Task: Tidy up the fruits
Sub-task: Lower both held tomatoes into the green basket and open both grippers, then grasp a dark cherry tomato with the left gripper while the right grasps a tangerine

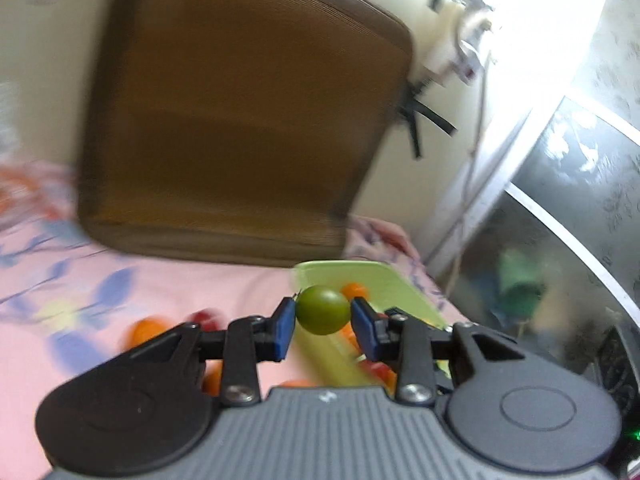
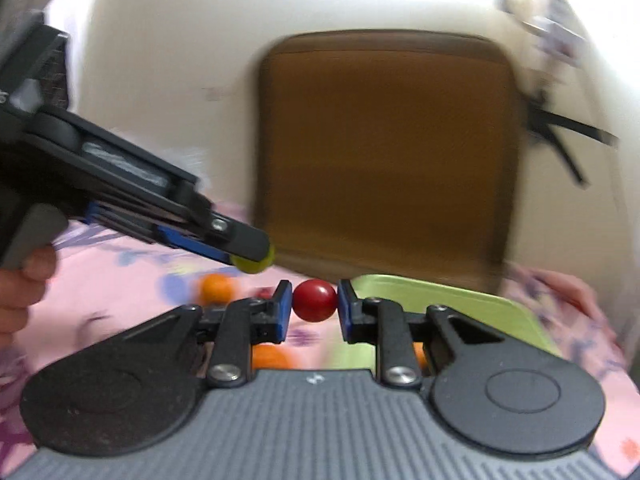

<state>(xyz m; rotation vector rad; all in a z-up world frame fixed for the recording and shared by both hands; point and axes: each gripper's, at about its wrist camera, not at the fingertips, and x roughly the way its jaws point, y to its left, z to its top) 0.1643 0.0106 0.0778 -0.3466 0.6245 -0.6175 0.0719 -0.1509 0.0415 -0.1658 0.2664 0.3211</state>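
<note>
My left gripper (image 1: pixel 322 312) is shut on a small round green fruit (image 1: pixel 322 310), held just in front of a light green tray (image 1: pixel 376 276). Inside that tray lie orange and red fruits (image 1: pixel 354 290). In the right wrist view my right gripper (image 2: pixel 315 304) is shut on a small red fruit (image 2: pixel 315 300), with the green tray (image 2: pixel 440 296) behind and to its right. The left gripper (image 2: pixel 254 260) comes in from the left there, carrying the green fruit (image 2: pixel 256 265) at its tip. Loose orange fruits (image 2: pixel 216 287) lie on the pink cloth.
A pink flowered cloth (image 1: pixel 60 264) covers the surface. A brown cushion (image 1: pixel 240 120) leans against the cream wall behind the tray. More loose fruits (image 1: pixel 146 330) lie left of the left gripper. A person's hand (image 2: pixel 24 288) grips the left handle. A glass door frame (image 1: pixel 520 184) stands at right.
</note>
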